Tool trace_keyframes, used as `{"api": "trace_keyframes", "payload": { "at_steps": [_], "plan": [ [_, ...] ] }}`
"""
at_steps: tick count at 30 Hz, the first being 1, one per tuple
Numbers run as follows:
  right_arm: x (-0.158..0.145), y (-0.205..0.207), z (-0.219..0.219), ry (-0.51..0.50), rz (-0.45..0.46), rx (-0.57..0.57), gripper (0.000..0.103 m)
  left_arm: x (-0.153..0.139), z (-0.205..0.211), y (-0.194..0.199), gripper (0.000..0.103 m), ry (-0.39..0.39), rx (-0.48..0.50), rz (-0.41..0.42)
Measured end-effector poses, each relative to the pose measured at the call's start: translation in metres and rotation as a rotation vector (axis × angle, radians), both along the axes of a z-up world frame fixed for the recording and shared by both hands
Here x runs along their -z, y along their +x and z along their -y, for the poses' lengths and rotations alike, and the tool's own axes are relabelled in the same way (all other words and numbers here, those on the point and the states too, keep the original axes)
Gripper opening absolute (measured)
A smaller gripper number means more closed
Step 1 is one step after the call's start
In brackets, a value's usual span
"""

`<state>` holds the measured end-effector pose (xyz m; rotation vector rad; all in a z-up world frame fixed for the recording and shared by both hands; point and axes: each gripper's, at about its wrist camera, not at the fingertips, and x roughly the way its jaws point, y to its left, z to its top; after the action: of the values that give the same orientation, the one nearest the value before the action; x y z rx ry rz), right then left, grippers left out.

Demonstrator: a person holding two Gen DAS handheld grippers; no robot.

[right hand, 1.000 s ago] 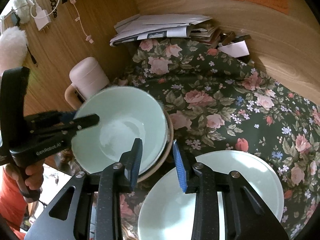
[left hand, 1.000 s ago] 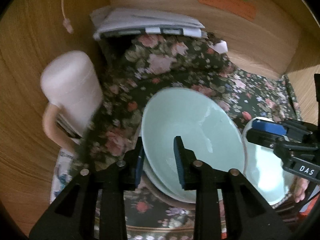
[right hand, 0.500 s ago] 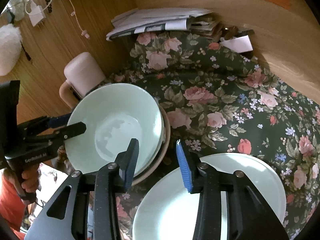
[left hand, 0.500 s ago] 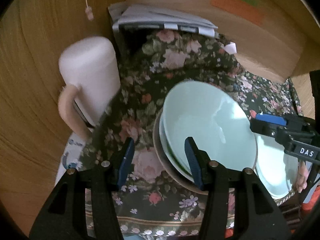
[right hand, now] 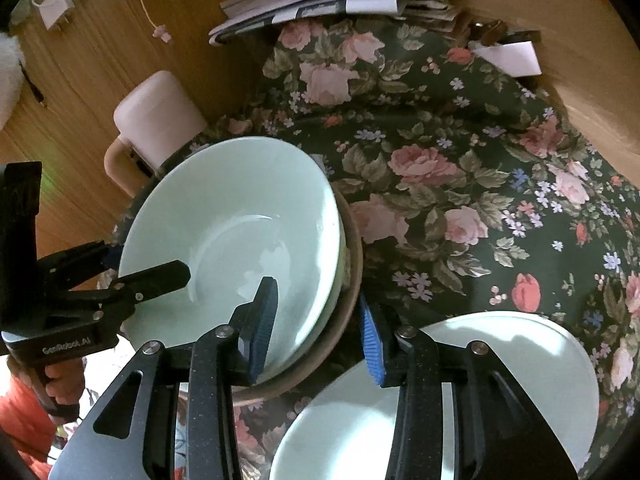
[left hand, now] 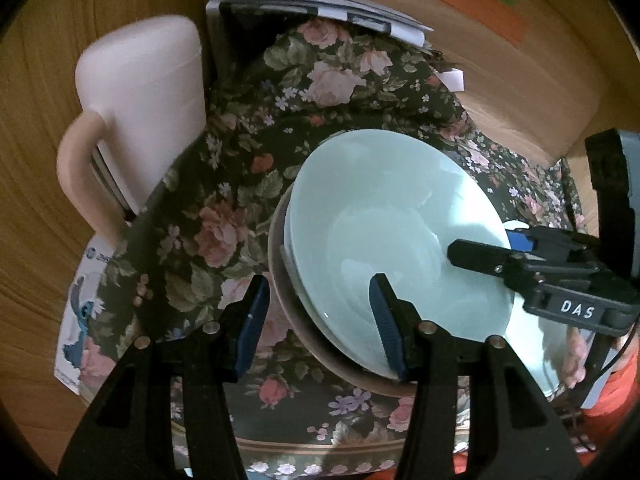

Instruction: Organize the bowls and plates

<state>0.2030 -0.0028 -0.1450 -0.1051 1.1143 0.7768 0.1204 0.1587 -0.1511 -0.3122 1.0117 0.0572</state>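
A pale green bowl [left hand: 392, 232] sits nested in a stack on a brown-rimmed dish [left hand: 304, 320] on the floral cloth; it also shows in the right wrist view [right hand: 236, 232]. My left gripper [left hand: 320, 320] is open, its jaws straddling the stack's near rim. My right gripper [right hand: 316, 320] is open, its jaws straddling the stack's opposite rim. A pale green plate [right hand: 500, 384] lies flat under the right gripper, at the lower right.
A pink lidded mug [left hand: 140, 92] stands left of the bowls. A pile of papers [left hand: 316, 4] lies at the back against the wooden wall. The floral cloth [right hand: 460, 168] covers the table. A cartoon sheet [left hand: 80, 320] lies at the table's left edge.
Both grippers opened wider. The left one moved back and left from the bowl stack. The bowl settled into the stack.
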Motion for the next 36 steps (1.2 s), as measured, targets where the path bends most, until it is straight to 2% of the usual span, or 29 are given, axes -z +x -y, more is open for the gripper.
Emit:
{"api": "trace_keyframes", "payload": {
  "at_steps": [4, 7, 19, 23, 36],
  "plan": [
    [0.009, 0.002, -0.006, -0.006, -0.017, -0.003, 0.036, 0.008, 0.001, 0.003, 0.052, -0.027, -0.002, -0.014],
    [0.014, 0.002, -0.009, -0.009, -0.027, -0.006, 0.036, 0.009, 0.004, 0.004, 0.047, -0.041, 0.002, -0.01],
    [0.012, 0.004, -0.009, -0.008, -0.02, 0.026, 0.033, 0.005, 0.016, 0.006, 0.046, 0.051, -0.035, -0.002],
    [0.003, 0.003, -0.001, 0.012, -0.007, 0.043, 0.033, 0.001, 0.016, 0.006, 0.046, 0.038, -0.039, 0.001],
    [-0.037, -0.011, 0.039, 0.052, 0.073, 0.112, 0.033, -0.032, 0.044, 0.011, 0.046, 0.04, 0.002, 0.082]
  ]
}}
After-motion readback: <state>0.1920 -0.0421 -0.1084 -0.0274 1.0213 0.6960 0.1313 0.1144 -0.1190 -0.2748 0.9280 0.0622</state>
